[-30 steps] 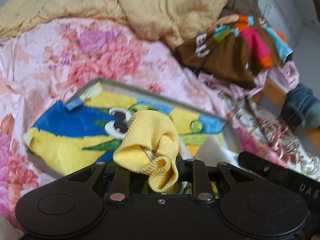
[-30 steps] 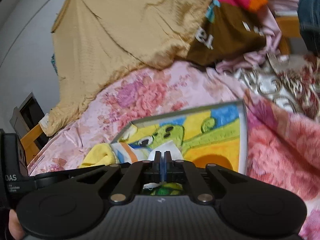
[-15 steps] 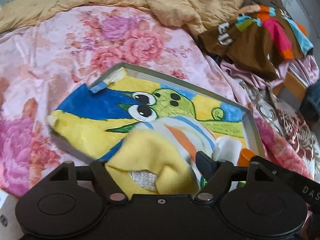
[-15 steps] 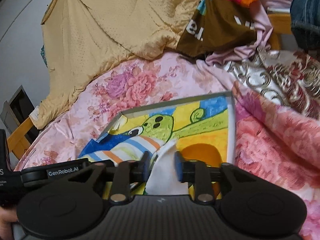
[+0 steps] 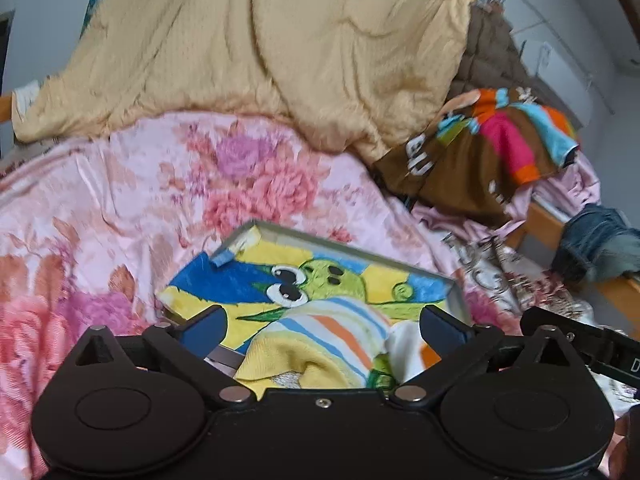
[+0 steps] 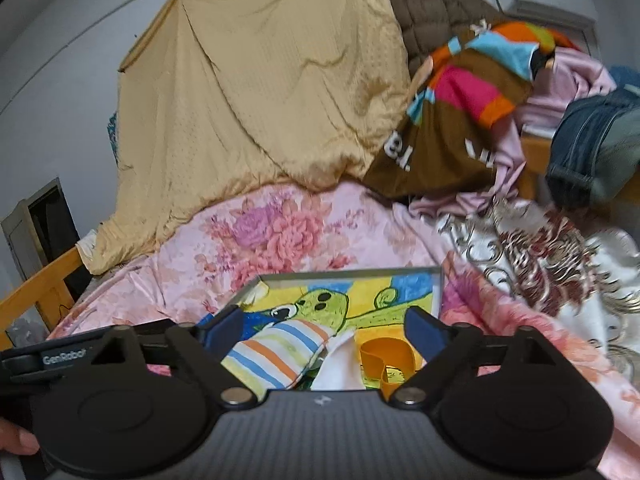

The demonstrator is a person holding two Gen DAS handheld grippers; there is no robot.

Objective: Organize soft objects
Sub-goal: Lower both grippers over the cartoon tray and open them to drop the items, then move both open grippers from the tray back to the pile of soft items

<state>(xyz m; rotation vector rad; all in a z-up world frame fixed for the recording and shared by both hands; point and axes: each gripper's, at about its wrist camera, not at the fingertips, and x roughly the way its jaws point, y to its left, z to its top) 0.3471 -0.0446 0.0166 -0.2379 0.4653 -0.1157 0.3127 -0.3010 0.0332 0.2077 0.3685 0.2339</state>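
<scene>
A grey tray (image 5: 352,241) lined with a bright cartoon-print cloth (image 5: 320,280) lies on the bed. A yellow cloth with blue and orange stripes (image 5: 336,334) rests loose in the tray's near end, beside a white cloth (image 6: 340,364) and an orange piece (image 6: 386,354). My left gripper (image 5: 322,326) hovers above and behind the striped cloth. Its jaws are opening wide and the pads touch nothing. My right gripper (image 6: 324,329) hangs just right of it, jaws also opening, with the striped cloth (image 6: 276,352) and the white cloth lying free below. The tray's far rim (image 6: 348,275) shows beyond.
A pink floral bedspread (image 5: 120,200) covers the bed. A tan quilt (image 5: 260,52) is heaped at the back, with a brown multicoloured garment (image 5: 480,152) and jeans (image 5: 596,244) at the right. White-and-red patterned fabric (image 6: 540,248) lies right of the tray. A wooden rail (image 6: 36,288) runs along the left.
Both grippers went from shut on the cloths to wide open, letting go of the yellow striped cloth and the white cloth. Both pulled back and up from the tray.
</scene>
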